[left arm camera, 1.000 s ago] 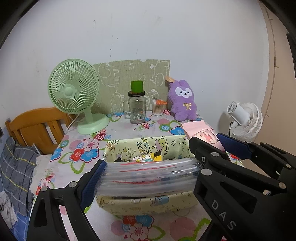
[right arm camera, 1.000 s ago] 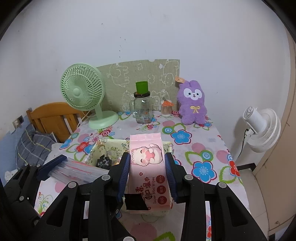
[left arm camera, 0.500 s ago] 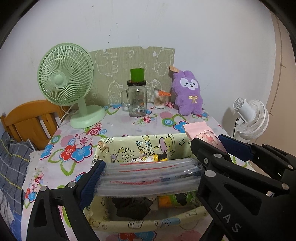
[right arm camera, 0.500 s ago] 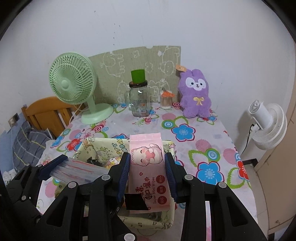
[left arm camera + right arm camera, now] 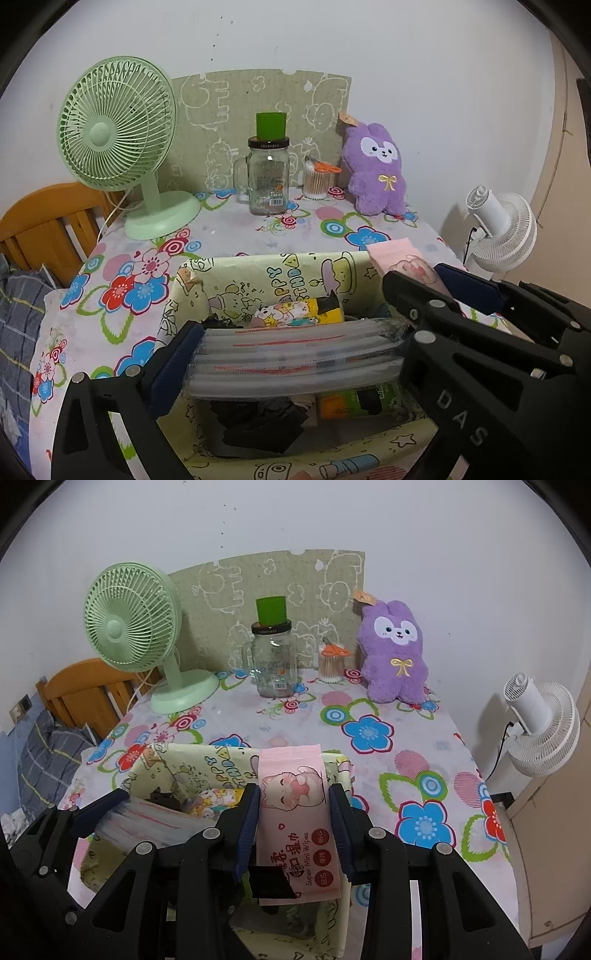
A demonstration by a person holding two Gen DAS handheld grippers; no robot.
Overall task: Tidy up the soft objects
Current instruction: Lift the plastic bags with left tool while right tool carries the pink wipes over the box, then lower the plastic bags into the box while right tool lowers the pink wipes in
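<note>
Fingers of both grippers clamp soft packs directly above the yellow cartoon-print fabric bin [image 5: 280, 269]: left gripper [image 5: 295, 354] grips a clear ribbed plastic pouch [image 5: 295, 360] crosswise, right gripper [image 5: 293, 829] a pink wet-wipes pack [image 5: 295, 819] lengthwise.

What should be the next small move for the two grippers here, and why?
Probably lower the left gripper a little and release. It is shut on the clear pouch stack, held over the open fabric bin. The right gripper holds the pink wipes pack beside it and can wait.

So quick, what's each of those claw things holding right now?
Left gripper: closed on a clear plastic pack, over the fabric bin.
Right gripper: closed on a pink wipes packet.
</note>
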